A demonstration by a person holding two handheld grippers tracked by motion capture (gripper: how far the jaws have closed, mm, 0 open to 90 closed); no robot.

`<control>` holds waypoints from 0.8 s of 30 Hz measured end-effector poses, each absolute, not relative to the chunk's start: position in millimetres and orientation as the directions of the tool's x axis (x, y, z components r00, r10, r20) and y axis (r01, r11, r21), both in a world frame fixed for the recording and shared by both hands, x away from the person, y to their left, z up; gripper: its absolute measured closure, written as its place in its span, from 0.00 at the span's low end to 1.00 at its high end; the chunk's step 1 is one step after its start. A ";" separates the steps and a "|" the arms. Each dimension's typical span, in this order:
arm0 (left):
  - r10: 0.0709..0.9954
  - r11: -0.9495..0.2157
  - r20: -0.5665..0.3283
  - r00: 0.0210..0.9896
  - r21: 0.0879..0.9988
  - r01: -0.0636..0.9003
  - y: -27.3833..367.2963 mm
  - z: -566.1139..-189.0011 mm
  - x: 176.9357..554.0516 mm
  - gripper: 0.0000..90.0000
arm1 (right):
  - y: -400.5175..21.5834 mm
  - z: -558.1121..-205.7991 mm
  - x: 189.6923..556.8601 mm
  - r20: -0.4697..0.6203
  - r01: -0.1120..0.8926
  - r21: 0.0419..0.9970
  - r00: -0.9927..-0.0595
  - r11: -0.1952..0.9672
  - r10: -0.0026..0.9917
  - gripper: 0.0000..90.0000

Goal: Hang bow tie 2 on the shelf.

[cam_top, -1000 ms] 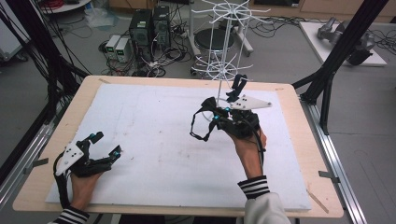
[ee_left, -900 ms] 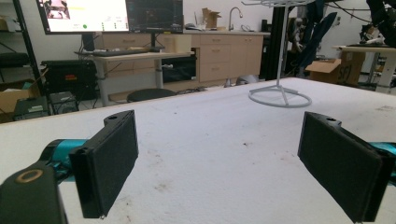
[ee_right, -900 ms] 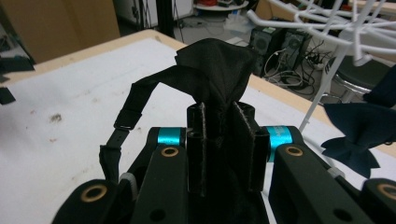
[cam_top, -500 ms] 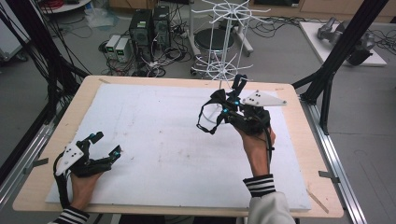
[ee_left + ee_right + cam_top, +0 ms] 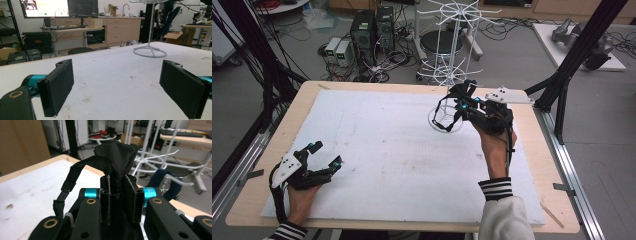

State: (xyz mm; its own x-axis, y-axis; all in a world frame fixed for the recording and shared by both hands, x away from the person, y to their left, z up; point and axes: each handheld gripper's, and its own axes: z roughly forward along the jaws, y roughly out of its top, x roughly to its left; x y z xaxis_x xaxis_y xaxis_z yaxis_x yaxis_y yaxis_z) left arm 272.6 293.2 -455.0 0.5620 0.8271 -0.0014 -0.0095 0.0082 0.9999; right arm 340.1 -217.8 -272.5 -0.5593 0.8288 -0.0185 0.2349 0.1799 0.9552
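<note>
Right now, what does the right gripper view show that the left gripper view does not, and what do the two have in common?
Right gripper view: the right gripper with jaws shut on a black fabric item whose strap loops to one side, plus the rack's upper arms close behind.

Left gripper view: the left gripper with jaws wide open and nothing between them, plus the rack's ring base, monitors and cabinets beyond.

Shared: the white wire rack and the white table cover.
</note>
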 end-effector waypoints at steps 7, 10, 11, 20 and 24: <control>0.827 0.006 0.001 0.562 1.000 -0.010 293.3 -454.9 272.5 0.14 | -224.6 -269.5 349.5 -0.009 0.243 0.957 -0.528 0.161 0.849 0.85; 0.827 0.006 0.001 0.562 1.000 -0.009 293.4 -454.9 272.4 0.14 | -225.8 -271.7 354.0 -0.003 0.255 0.954 -0.517 0.157 0.856 0.85; 0.827 0.006 0.000 0.563 1.000 -0.009 293.4 -454.9 272.4 0.14 | -226.2 -272.4 355.5 0.003 0.258 0.954 -0.513 0.151 0.858 0.85; 0.827 0.007 -0.001 0.563 1.000 -0.008 293.3 -454.9 272.3 0.14 | -229.3 -280.1 370.4 0.017 0.281 0.951 -0.477 0.133 0.879 0.85; 0.827 0.007 -0.001 0.563 1.000 -0.009 293.3 -455.0 272.3 0.14 | -229.3 -283.6 376.0 0.019 0.295 0.946 -0.461 0.134 0.887 0.85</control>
